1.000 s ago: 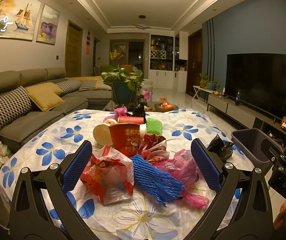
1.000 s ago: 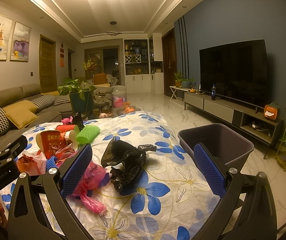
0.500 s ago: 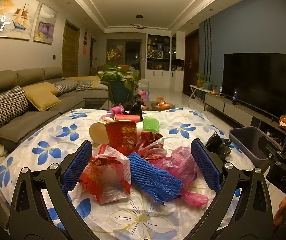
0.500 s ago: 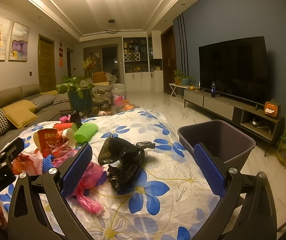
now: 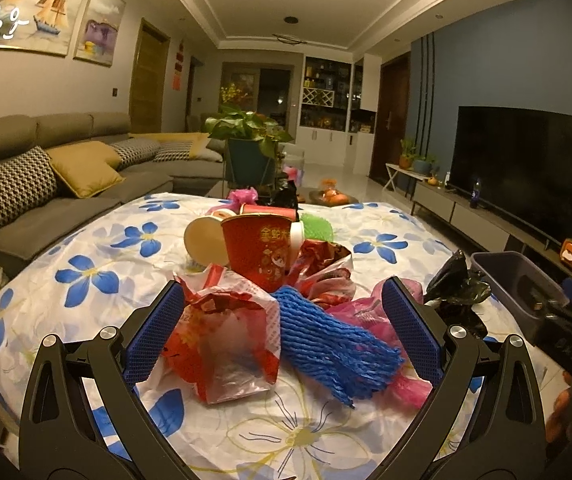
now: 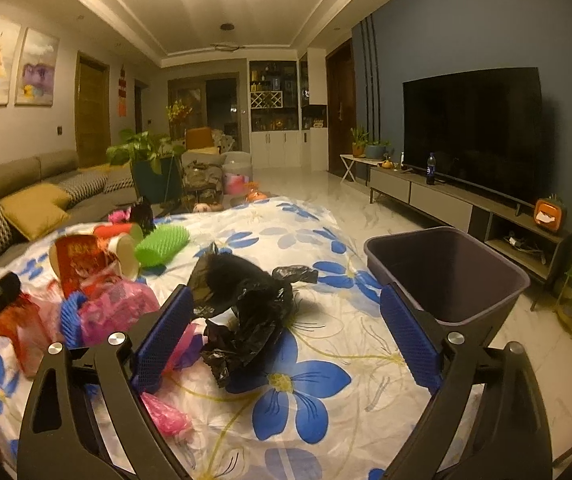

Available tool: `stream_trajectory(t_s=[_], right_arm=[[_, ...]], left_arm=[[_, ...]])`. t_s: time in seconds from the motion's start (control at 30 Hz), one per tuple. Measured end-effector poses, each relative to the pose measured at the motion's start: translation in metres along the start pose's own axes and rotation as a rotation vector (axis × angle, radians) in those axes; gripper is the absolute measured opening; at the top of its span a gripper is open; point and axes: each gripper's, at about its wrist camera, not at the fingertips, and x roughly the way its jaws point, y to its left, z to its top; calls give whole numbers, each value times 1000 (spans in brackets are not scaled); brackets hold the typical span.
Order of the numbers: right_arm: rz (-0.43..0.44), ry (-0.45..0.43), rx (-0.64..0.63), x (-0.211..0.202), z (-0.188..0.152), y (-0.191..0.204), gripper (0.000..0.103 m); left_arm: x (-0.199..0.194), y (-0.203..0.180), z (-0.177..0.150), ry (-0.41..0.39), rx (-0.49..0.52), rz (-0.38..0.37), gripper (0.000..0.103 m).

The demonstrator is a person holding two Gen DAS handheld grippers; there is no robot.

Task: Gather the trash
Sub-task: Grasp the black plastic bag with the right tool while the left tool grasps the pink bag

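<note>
A heap of trash lies on the flowered tablecloth. In the left wrist view I see a red-and-clear plastic bag, a blue foam net, a pink bag, a red paper cup and a green foam net. My left gripper is open just above the red bag and blue net. In the right wrist view a crumpled black bag lies between the fingers of my open right gripper. The grey trash bin stands off the table's right edge.
A grey sofa with cushions runs along the left. A potted plant stands beyond the table. The TV and its low cabinet line the right wall. Marble floor lies between table and cabinet.
Both grippers have dropped a little and moved nearer to the trash. The left one now frames the red bag and blue net; the right one frames the black bag. Both stay open.
</note>
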Motion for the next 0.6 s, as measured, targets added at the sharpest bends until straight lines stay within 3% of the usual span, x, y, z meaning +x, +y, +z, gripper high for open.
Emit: stream_trajectory(t_s=[0.1, 0.3, 0.4, 0.57, 0.6], right_arm=[[27, 6, -2, 11, -4, 4, 89], [62, 28, -27, 39, -7, 13, 71], [76, 58, -28, 54, -10, 17, 58], [110, 128, -25, 72, -19, 18, 19], [117, 133, -24, 73, -20, 17, 15]], left_arm=[[6, 0, -3, -3, 9, -9, 98], [15, -1, -6, -4, 3, -38, 97], [18, -5, -7, -6, 16, -64, 97], [23, -17, -10, 5, 37, -120, 97], [25, -20, -11, 14, 40, -130, 95]])
